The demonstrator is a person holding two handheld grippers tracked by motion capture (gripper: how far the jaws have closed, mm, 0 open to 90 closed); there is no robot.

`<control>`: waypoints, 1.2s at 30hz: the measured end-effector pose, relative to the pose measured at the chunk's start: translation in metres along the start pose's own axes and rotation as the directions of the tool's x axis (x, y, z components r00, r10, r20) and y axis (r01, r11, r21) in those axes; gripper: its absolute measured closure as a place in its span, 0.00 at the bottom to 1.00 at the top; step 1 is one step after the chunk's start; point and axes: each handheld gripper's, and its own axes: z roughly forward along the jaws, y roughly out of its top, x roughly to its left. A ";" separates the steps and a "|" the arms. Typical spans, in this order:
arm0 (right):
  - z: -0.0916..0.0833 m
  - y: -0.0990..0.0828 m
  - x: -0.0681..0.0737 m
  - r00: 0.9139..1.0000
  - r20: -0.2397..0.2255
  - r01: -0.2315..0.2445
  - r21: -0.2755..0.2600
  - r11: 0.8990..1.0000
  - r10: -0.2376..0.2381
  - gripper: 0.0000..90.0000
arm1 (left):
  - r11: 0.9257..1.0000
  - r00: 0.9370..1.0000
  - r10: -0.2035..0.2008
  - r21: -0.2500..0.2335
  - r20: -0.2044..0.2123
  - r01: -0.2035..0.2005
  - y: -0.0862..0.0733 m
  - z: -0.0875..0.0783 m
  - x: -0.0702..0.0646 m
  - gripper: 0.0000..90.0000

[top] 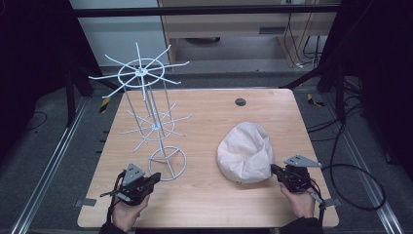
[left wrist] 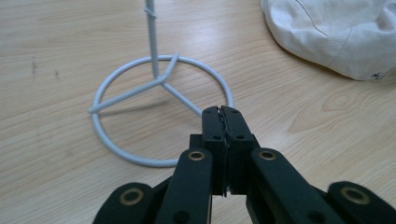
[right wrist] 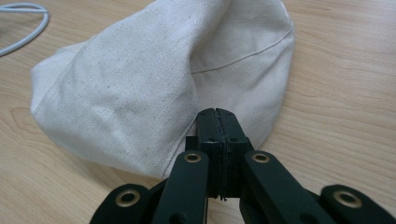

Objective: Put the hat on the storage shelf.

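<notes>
Your left claw [top: 155, 178] sits at the near left of the pale wooden worktop [top: 209, 109], held in your left hand [top: 127, 213], and its two black jaws are pressed flat together with nothing between them. In the left gripper view that closed claw [left wrist: 221, 109] has its tip just above the near edge of the round wire base ring of the white wire display stand [left wrist: 154, 84]; whether it touches the ring you cannot tell from here. That white wire display stand [top: 146, 105] rises upright from the ring on the left half of the worktop, with two tiers of radiating hooked arms, the upper tier wider than the lower. Your right claw [top: 274, 169], held in your right hand [top: 300, 202] at the near right, is also closed on nothing. In the right gripper view its tip [right wrist: 216, 112] lies right at the near edge of the crumpled cream fabric cap [right wrist: 154, 79], without gripping the cloth. The cream fabric cap [top: 245, 152] lies on the right half of the worktop, well apart from the stand.
</notes>
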 end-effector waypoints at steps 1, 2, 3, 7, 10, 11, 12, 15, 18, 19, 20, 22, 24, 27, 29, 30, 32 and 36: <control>0.000 0.000 0.000 1.000 0.000 0.000 0.000 1.000 0.000 1.00 | 1.000 1.000 0.000 0.000 0.000 0.000 0.000 0.000 0.000 0.99; 0.000 0.000 0.000 1.000 -0.004 0.003 0.001 1.000 -0.003 1.00 | 1.000 1.000 0.003 0.001 0.004 -0.003 0.000 0.001 -0.002 0.99; -0.001 -0.001 0.002 1.000 -0.017 -0.001 0.002 1.000 0.001 1.00 | 1.000 1.000 0.015 0.005 0.009 -0.015 0.001 0.004 -0.007 0.99; -0.001 -0.002 0.007 0.999 -0.038 0.012 0.001 1.000 -0.012 1.00 | 0.999 0.999 0.028 0.017 0.033 -0.028 0.004 0.010 -0.015 1.00; -0.001 -0.002 0.010 0.999 -0.048 0.017 -0.003 1.000 -0.018 1.00 | 0.999 0.998 0.035 0.015 0.042 -0.036 0.006 0.013 -0.020 1.00; -0.001 -0.002 0.014 0.998 -0.060 0.018 0.000 1.000 -0.018 1.00 | 0.999 0.997 0.045 0.016 0.055 -0.046 0.007 0.017 -0.025 1.00; -0.001 -0.002 0.015 0.998 -0.065 0.020 0.000 1.000 -0.020 1.00 | 0.999 0.997 0.045 0.016 0.055 -0.046 0.007 0.017 -0.025 1.00; 0.000 -0.002 0.019 0.997 -0.075 0.025 -0.001 1.000 -0.025 1.00 | 0.998 0.996 0.053 0.021 0.074 -0.055 0.011 0.025 -0.035 1.00; 0.001 -0.002 0.023 0.996 -0.086 0.031 0.002 1.000 -0.031 1.00 | 0.998 0.994 0.063 0.024 0.090 -0.065 0.015 0.031 -0.043 1.00; 0.001 -0.002 0.025 0.995 -0.090 0.034 0.000 0.999 -0.034 1.00 | 0.997 0.993 0.070 0.023 0.096 -0.072 0.017 0.034 -0.046 1.00; 0.001 -0.001 0.026 0.995 -0.092 0.035 0.000 0.999 -0.035 1.00 | 0.997 0.992 0.072 0.019 0.102 -0.074 0.019 0.037 -0.050 1.00; 0.002 -0.001 0.027 0.994 -0.098 0.038 -0.003 0.999 -0.039 1.00 | 0.996 0.991 0.083 0.019 0.109 -0.086 0.022 0.043 -0.056 1.00; 0.002 -0.001 0.030 0.994 -0.106 0.031 -0.001 1.000 -0.031 1.00 | 0.994 0.988 0.108 0.018 0.111 -0.111 0.026 0.051 -0.065 1.00; 0.002 -0.001 0.032 0.993 -0.115 0.037 -0.003 0.999 -0.037 1.00 | 0.992 0.985 0.118 0.021 0.128 -0.122 0.031 0.063 -0.077 1.00; 0.003 -0.001 0.033 0.992 -0.120 0.038 -0.002 0.999 -0.038 1.00 | 0.991 0.983 0.125 0.027 0.132 -0.129 0.034 0.070 -0.084 1.00; 0.004 0.000 0.034 0.992 -0.121 0.039 -0.003 0.999 -0.039 1.00 | 0.990 0.982 0.131 0.028 0.135 -0.136 0.035 0.075 -0.087 1.00; 0.004 0.000 0.035 0.991 -0.126 0.043 -0.003 0.999 -0.043 1.00 | 0.990 0.981 0.134 0.029 0.138 -0.139 0.038 0.080 -0.092 1.00; 0.005 0.000 0.037 0.990 -0.137 0.041 -0.003 0.999 -0.041 1.00 | 0.990 0.979 0.131 0.029 0.156 -0.137 0.040 0.090 -0.103 1.00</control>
